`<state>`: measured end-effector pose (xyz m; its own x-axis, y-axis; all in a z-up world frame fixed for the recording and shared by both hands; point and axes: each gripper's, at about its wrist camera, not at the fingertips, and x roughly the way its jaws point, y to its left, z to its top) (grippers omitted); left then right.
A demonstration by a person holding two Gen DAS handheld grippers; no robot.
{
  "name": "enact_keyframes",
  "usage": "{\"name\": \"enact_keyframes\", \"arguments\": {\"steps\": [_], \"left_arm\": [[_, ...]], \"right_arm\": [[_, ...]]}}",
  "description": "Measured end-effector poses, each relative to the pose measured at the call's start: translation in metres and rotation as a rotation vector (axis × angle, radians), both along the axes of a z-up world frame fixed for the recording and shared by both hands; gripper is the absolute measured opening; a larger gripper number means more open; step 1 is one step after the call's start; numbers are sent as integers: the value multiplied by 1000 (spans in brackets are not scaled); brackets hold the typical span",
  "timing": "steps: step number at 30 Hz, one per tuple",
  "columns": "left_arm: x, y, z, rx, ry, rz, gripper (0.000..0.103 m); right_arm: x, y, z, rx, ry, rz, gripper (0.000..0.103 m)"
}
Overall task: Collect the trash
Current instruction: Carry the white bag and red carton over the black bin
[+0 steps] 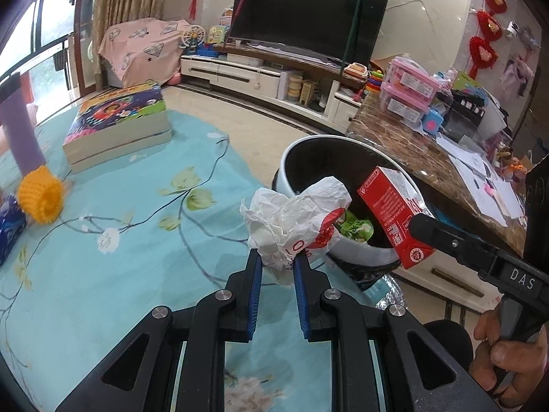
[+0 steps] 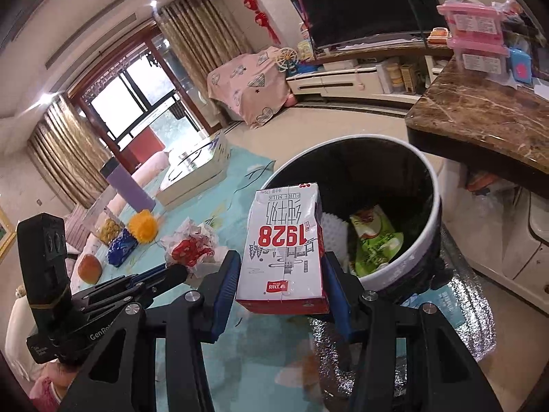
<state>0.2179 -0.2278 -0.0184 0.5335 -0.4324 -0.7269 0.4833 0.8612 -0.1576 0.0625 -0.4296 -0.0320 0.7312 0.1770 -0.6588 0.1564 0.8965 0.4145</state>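
Observation:
My left gripper is shut on a crumpled white and red paper wrapper and holds it at the near rim of a white trash bin with a black inside. My right gripper is shut on a red and white milk carton and holds it over the bin's near rim. The carton also shows in the left wrist view. A green snack packet lies inside the bin. The wrapper shows in the right wrist view.
The turquoise floral tablecloth holds a thick book, a purple bottle, a yellow scrubber and a blue packet. A cluttered brown marble counter stands just right of the bin. A TV unit is behind.

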Motion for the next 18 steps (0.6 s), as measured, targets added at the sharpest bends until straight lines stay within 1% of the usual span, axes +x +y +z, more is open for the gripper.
{"name": "enact_keyframes", "arguments": {"steps": [18], "left_arm": [[13,-40,5,35,-22,-43,17]], "right_arm": [[8,-30,9,0,-13,-40,49]]}}
